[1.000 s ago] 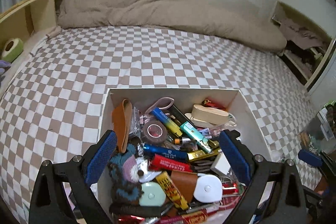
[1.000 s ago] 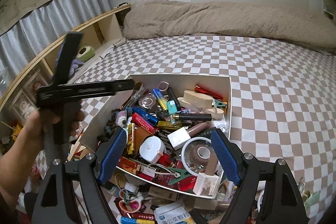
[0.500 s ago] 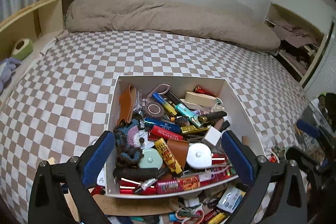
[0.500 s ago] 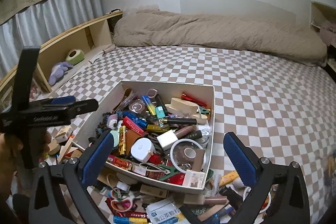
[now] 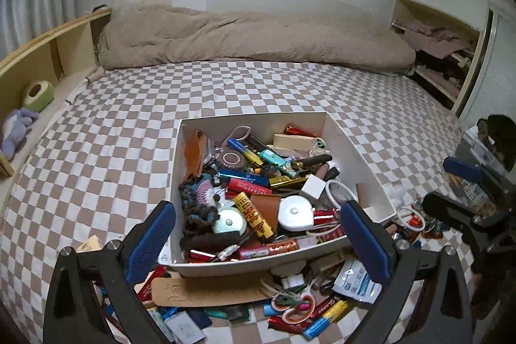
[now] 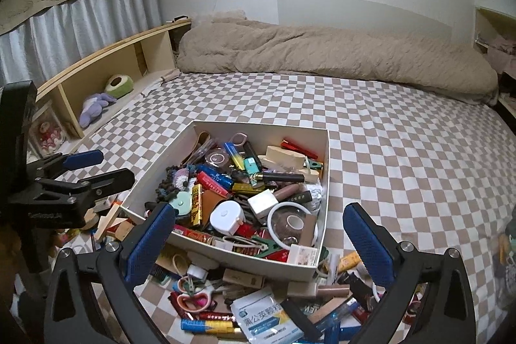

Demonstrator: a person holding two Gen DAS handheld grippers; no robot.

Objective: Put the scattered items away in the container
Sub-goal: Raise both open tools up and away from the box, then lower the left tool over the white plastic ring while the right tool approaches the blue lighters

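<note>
White container (image 5: pixel 354 150) resting on the checkered bed (image 5: pixel 113 150), heaped with small articles, among them a round white case (image 5: pixel 295 216), a yellow tube (image 5: pixel 254 216) and a crocheted piece (image 5: pixel 196 195); further scattered items (image 6: pixel 258 305), including pink-handled scissors (image 6: pixel 193 295) and a blue-and-white sachet (image 6: pixel 267 319), lie on the bed just before its near wall. Left gripper (image 5: pixel 258 244) and right gripper (image 6: pixel 259 247) both hover above the near edge of the container, jaws having just been opening and now spread wide with nothing grasped; a folded beige duvet (image 6: pixel 322 54) lies along the far side of the bed.
</note>
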